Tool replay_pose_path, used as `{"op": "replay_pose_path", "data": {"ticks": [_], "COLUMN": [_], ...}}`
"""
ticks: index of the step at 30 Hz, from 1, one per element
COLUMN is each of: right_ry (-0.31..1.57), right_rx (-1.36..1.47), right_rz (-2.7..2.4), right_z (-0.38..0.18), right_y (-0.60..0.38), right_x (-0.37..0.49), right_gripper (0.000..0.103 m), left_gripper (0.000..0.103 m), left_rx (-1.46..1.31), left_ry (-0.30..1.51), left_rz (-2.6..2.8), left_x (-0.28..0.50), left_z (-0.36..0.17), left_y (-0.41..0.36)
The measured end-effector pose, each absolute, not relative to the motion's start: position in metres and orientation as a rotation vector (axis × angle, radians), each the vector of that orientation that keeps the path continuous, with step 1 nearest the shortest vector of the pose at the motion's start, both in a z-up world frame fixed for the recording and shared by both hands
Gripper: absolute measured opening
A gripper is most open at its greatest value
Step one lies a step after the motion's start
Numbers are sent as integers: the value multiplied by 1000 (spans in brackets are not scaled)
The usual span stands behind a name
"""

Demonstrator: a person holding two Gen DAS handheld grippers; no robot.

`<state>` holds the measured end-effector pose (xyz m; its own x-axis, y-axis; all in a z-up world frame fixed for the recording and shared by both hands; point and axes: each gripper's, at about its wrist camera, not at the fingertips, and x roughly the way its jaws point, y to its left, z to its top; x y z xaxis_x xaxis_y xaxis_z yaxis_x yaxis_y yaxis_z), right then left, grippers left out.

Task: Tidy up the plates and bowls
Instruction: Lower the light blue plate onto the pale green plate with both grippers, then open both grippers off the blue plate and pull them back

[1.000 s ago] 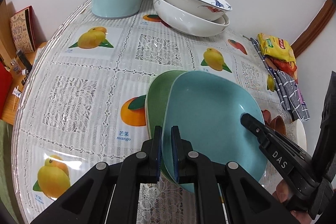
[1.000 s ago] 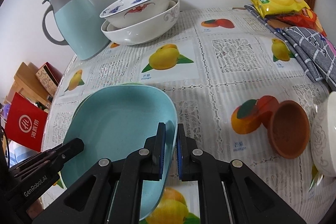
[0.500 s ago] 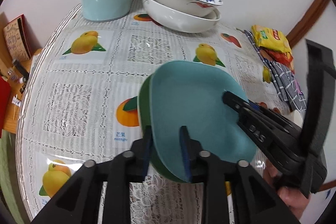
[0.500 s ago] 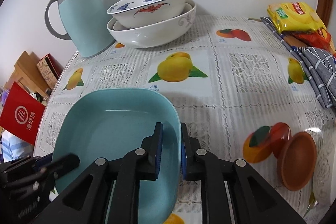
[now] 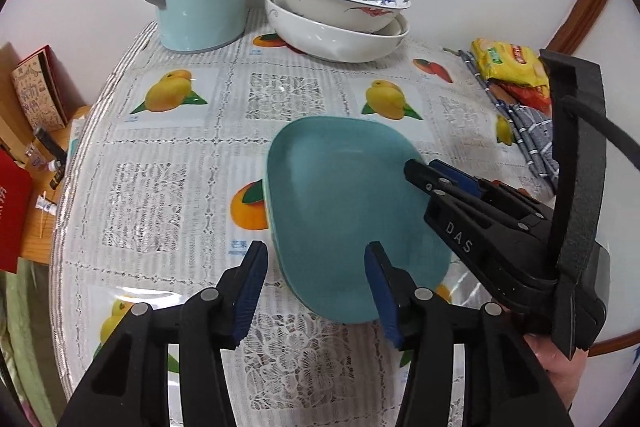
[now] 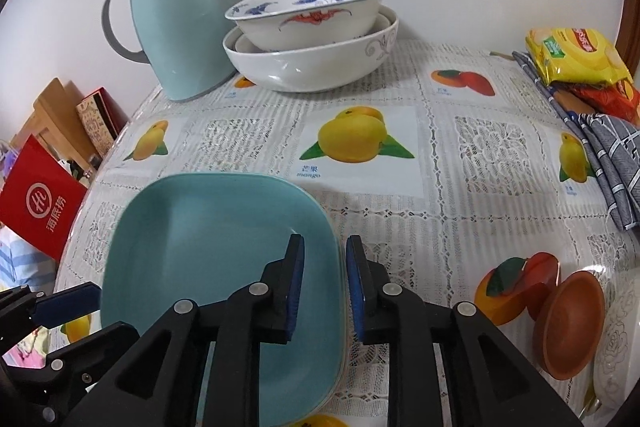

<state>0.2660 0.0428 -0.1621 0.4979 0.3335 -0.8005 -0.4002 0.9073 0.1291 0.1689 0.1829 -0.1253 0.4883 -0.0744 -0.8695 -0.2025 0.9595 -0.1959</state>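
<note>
Both jaws have just been opening: left gripper [image 5: 316,287] wide, right gripper [image 6: 324,287] slightly, each astride the blue plate [image 6: 216,247] rim w/o pressing. Plate sits stacked on table [image 6: 440,227]; pull straight back, don't nudge it.

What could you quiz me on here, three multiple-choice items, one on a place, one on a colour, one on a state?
1. Where does the blue-patterned bowl sit?
A. Inside the larger white bowl
B. On the teal plate
C. On the striped cloth

2. What colour is the plate nearest the fingers?
A. Red
B. Teal
C. White

3. How do the left gripper fingers stand?
A. Clamped on the jug
C. Apart, with the plate's near rim between them
B. Shut tight on nothing

Answers:
1 A, the patterned bowl nests in the white one beside the light blue jug.
2 B, its whole top face is teal.
3 C, both blue pads stand clear of the rim; the jaws have just been opening.
</note>
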Motion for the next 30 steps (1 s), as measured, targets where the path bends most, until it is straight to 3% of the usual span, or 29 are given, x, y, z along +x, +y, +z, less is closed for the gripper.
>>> {"op": "replay_pose_path", "data": {"ticks": [4,7,14,30], "right_ry": [945,939,908,782], "right_rx": [-78,-62,-29,-15], "right_rz": [451,448,387,61], "right_z": [-155,-147,-124,-82], "right_y": [40,30,-18,-193], "right_x": [259,251,227,154], "right_gripper": [26,51,66,67], "left_gripper": [48,48,48,48], "left_rx": [-292,-283,-266,-178], "left_ry": [1069,1061,1026,875], "left_rz": [90,85,80,-20], "left_x": [164,160,147,133], "left_z": [-125,-120,-104,-68], "left_y": [181,177,162,59]}}
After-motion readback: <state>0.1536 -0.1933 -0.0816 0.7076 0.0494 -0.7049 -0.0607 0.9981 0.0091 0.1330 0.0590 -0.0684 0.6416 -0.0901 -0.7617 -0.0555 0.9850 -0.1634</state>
